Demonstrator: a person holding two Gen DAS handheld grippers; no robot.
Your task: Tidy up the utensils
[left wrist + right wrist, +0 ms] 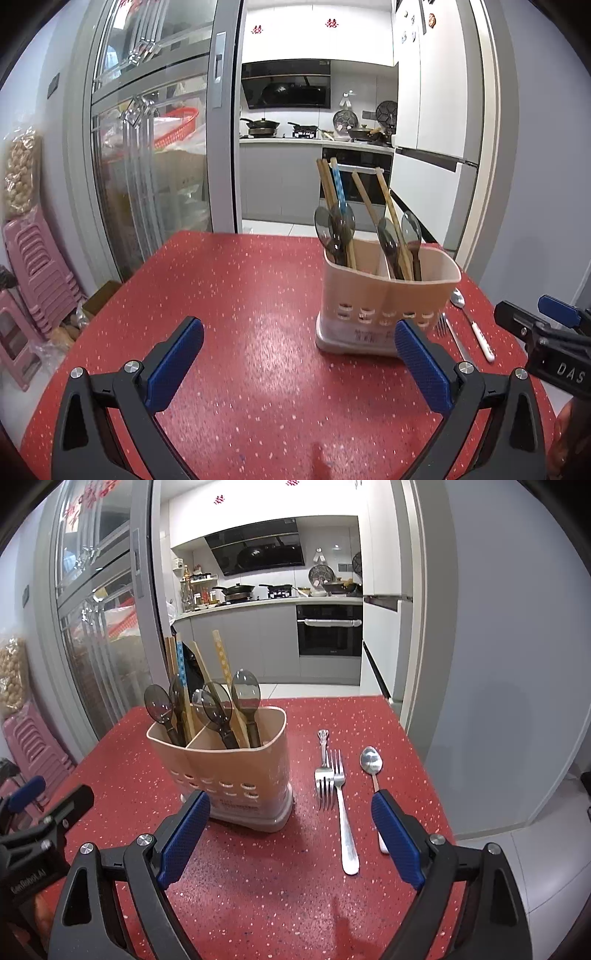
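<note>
Progress: judged partly done. The utensil holder (236, 771) already carries chopsticks (221, 664) and dark translucent spoons (245, 692); three metal pieces lie loose on the red speckled tabletop (258, 878).
Remaining: two forks (341, 812) and one metal spoon (371, 762), all just right of the holder, none touching it.
Forks: side by side, heads overlapping; the shorter one, with an ornate handle, points its tines toward the viewer, the longer one points its tines away.
Metal spoon: bowl up and away; white handle (482, 341) runs toward the right claw.
Holder: beige plastic, upright, divider down the middle, slotted base, both compartments occupied.
Left claw (299, 347): jaws spread wide, nothing held, hovering left of the holder.
Right claw (291, 823): jaws spread wide, nothing held, facing the forks; its right pad hides part of the spoon handle.
Next, by my guess: a fork pickup.
</note>
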